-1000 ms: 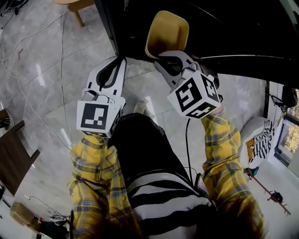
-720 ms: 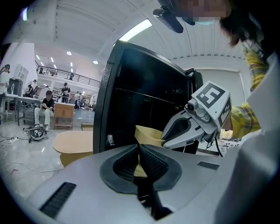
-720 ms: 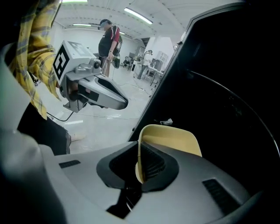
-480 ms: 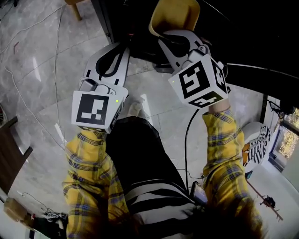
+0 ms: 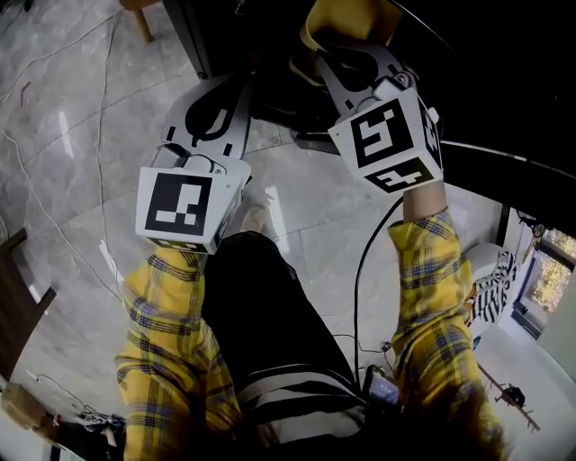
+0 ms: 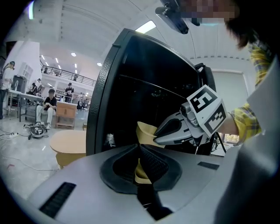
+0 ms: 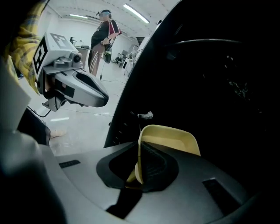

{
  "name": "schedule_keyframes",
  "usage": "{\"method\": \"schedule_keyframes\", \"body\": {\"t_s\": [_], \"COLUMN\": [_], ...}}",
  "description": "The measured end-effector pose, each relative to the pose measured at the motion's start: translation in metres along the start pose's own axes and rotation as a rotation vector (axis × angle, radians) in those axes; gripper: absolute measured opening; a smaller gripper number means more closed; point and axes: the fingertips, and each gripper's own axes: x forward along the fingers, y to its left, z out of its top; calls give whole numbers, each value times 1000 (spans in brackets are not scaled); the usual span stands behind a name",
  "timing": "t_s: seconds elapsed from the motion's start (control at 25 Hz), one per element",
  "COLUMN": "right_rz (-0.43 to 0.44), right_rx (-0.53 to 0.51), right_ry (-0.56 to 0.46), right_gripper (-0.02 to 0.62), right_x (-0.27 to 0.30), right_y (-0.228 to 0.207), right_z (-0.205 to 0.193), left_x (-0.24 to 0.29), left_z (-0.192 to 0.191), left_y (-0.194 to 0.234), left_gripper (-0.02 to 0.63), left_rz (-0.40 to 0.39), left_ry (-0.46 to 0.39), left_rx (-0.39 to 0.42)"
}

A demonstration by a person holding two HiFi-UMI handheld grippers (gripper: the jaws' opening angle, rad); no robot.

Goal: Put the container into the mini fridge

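Observation:
A yellow container [image 5: 346,22] is held by its wall in my right gripper [image 5: 322,56], which is shut on it. The container sits at the dark opening of the black mini fridge [image 5: 270,36]. In the right gripper view its wall [image 7: 170,138] stands pinched between the pads, with the fridge's interior [image 7: 210,87] right behind. My left gripper [image 5: 236,88] hangs lower left of it, jaws together and empty, close to the fridge's front edge. In the left gripper view, the container [image 6: 146,131] and the right gripper [image 6: 154,139] show against the fridge [image 6: 131,87].
A round wooden stool [image 6: 70,144] stands left of the fridge. Thin cables [image 5: 99,108] trail over the pale tiled floor. My legs and a black cord [image 5: 360,261] are below the grippers. People sit in the background [image 6: 48,105], and one stands [image 7: 103,39].
Both grippers have moved forward towards the fridge. The container has gone further into the dark opening. The right gripper's hold has not changed.

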Motion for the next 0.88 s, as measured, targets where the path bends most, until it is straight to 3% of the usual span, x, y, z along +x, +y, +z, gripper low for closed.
{"method": "schedule_keyframes", "body": {"t_s": [0.72, 0.88], "right_rz": [-128, -143], "right_rx": [23, 51], "right_ry": [-26, -44], "right_gripper": [44, 95], "right_x": [14, 12], "right_y": [-19, -19], "right_z": [-4, -3], "left_x": [14, 11], "left_z": [7, 8], "left_y": [1, 1], "left_gripper": [23, 23], "left_rz": [16, 21], "left_ry": [-34, -40], "left_rx": [-43, -35]}}
